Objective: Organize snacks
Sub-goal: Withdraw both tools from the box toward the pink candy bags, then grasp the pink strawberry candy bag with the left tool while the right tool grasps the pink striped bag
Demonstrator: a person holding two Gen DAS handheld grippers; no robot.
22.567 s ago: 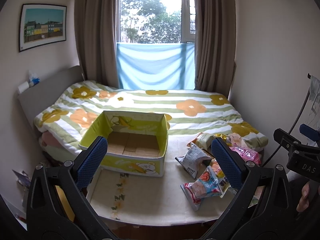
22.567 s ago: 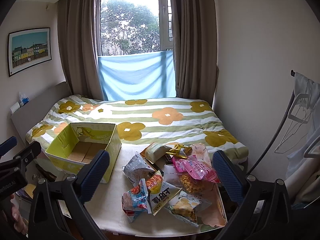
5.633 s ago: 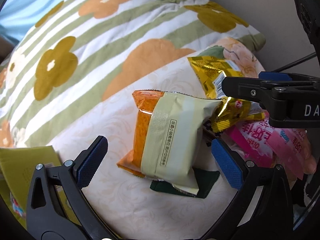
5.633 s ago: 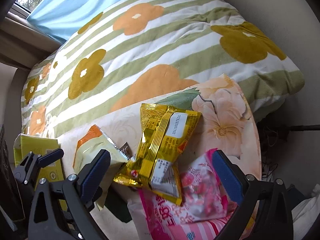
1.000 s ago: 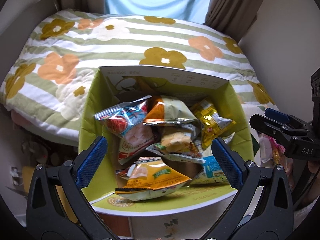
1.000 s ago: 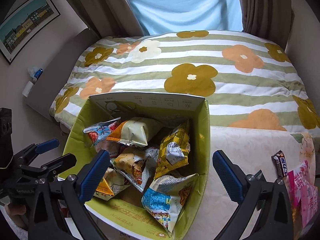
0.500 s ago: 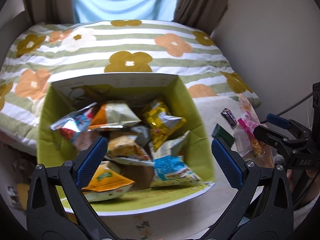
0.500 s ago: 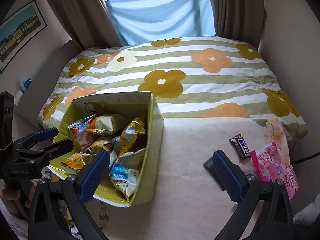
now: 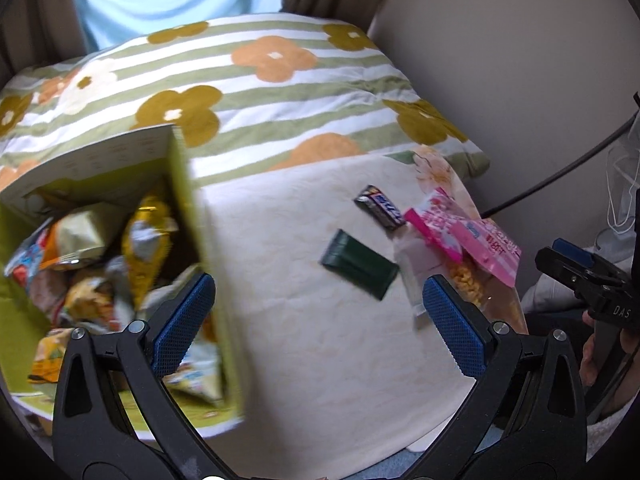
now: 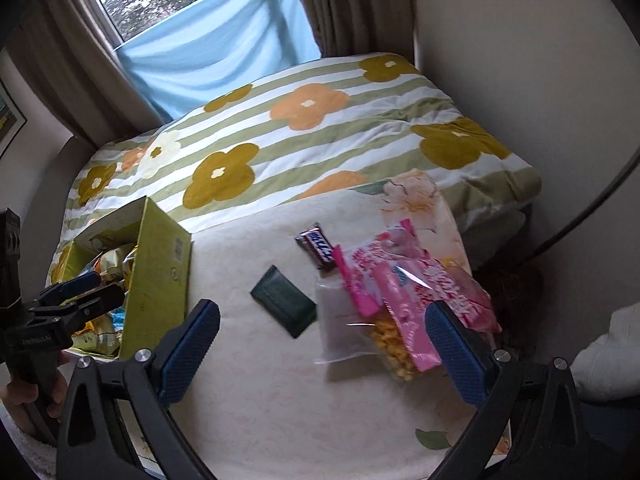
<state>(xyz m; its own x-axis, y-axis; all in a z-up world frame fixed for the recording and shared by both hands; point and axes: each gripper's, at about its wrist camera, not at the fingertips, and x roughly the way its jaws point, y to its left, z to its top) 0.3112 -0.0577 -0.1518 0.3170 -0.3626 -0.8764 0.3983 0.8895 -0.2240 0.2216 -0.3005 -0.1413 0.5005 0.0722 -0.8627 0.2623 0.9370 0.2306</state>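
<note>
Currently, dark green packet (image 10: pixel 285 306) lies flat on the counter (image 10: pixel 260 400), ahead of and between the right gripper (image 10: pixel 320 346) jaws, spread and empty. Chocolate bar (image 10: pixel 317 245) and pink bags (image 10: pixel 404 292) lie beyond, rightward. Left gripper (image 9: pixel 318 314) jaws spread, empty; snack-filled box (image 9: pixel 188 216) at its left jaw.

A yellow-green box (image 10: pixel 158 276), dark green packet (image 10: pixel 285 306), pink bags (image 10: pixel 408 292), and green-striped quilt (image 10: pixel 320 136) with orange and mustard flowers.

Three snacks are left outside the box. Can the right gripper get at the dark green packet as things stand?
Probably yes: the right gripper is open, and the dark green packet lies flat on the table with nothing over it.
</note>
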